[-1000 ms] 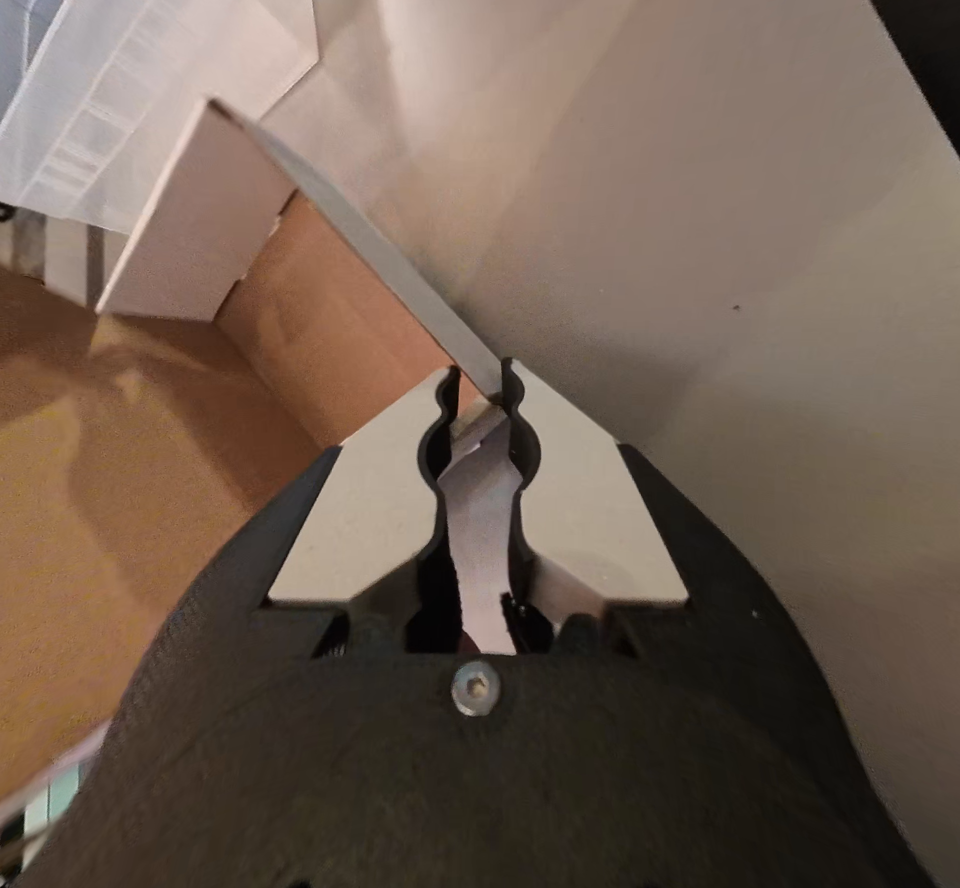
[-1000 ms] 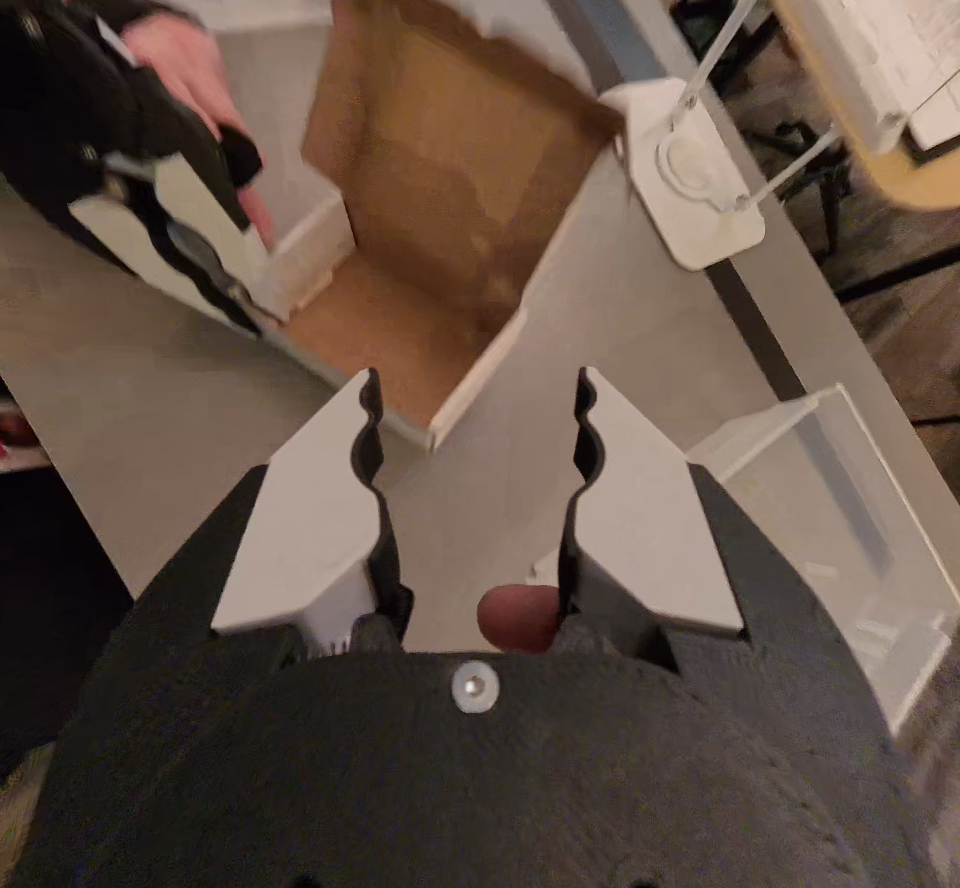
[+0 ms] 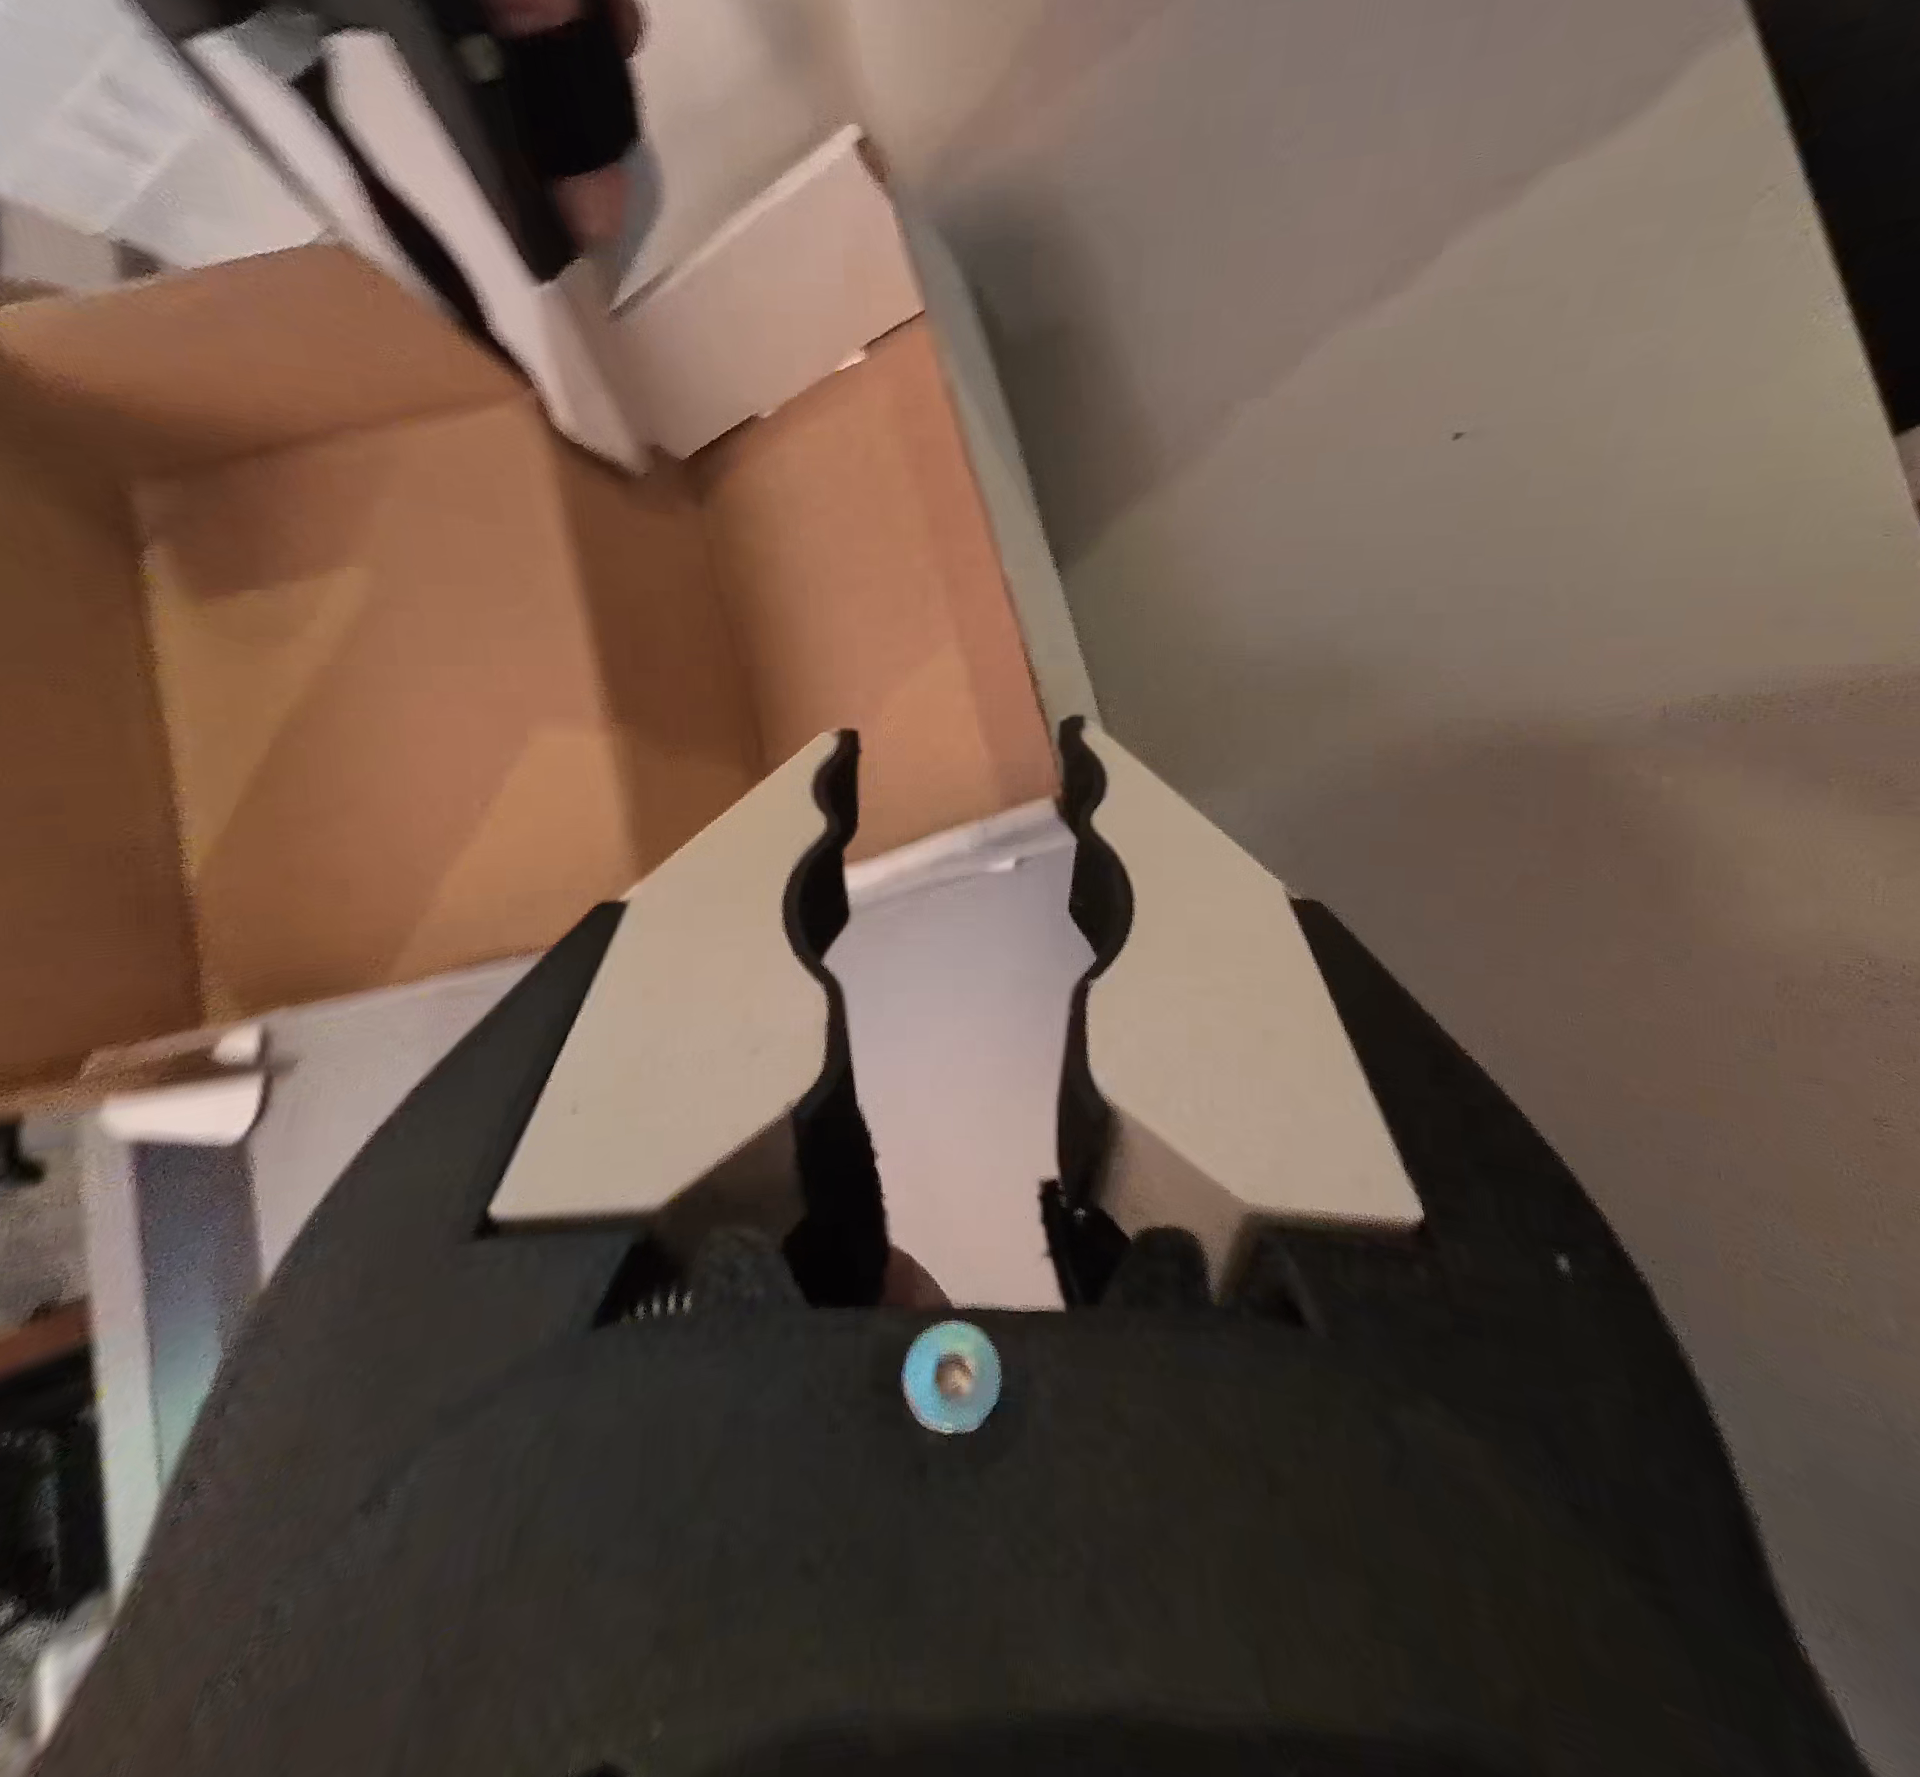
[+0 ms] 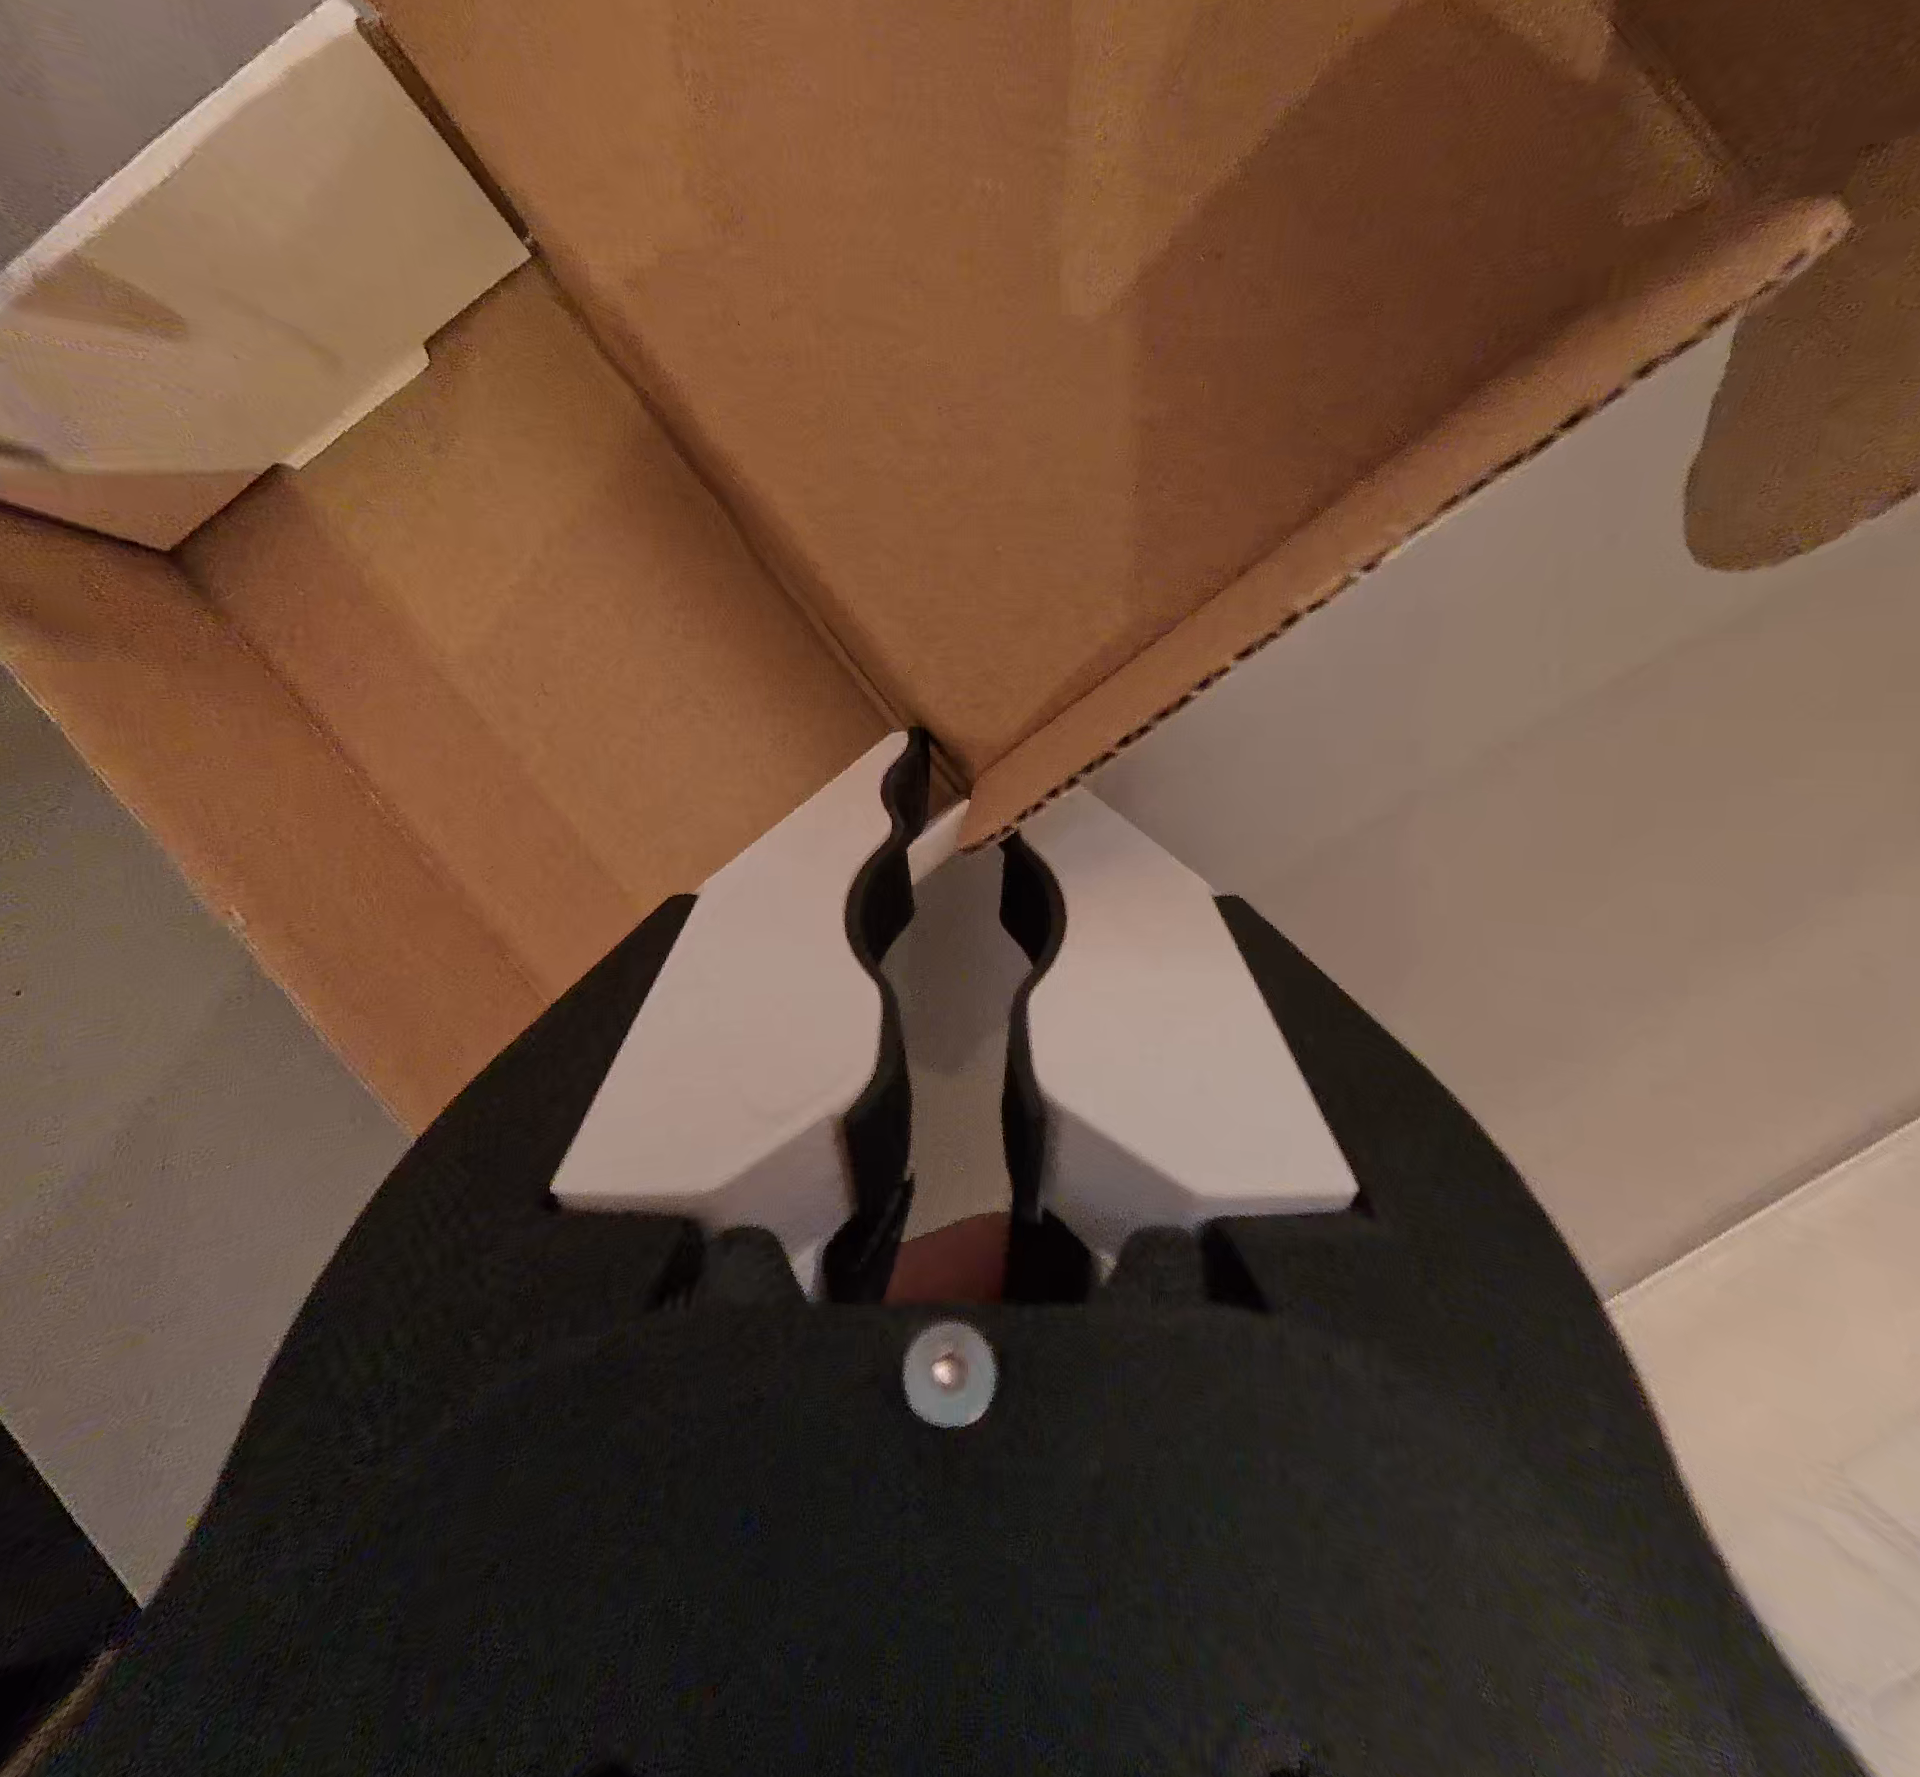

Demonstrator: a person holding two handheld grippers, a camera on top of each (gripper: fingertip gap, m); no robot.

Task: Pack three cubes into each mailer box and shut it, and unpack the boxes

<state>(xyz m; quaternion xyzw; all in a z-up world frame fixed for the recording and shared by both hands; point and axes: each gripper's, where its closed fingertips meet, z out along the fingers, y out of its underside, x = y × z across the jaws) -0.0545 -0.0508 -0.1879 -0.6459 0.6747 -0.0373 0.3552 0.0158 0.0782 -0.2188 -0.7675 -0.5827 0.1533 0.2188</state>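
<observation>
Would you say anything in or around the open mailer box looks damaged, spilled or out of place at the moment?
Nothing stands out. The mailer box sits open on the table with no cubes visible inside and no tears or crushing that I can see. The left gripper is open beside it; the right gripper is at a lid flap corner.

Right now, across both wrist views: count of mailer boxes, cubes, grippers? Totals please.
Mailer box: 1, open, brown inside and white outside.
Cubes: 0 in view; the part of the box floor that shows is bare.
Grippers: 2, the left gripper and the right gripper.
Total: 3 things.
</observation>
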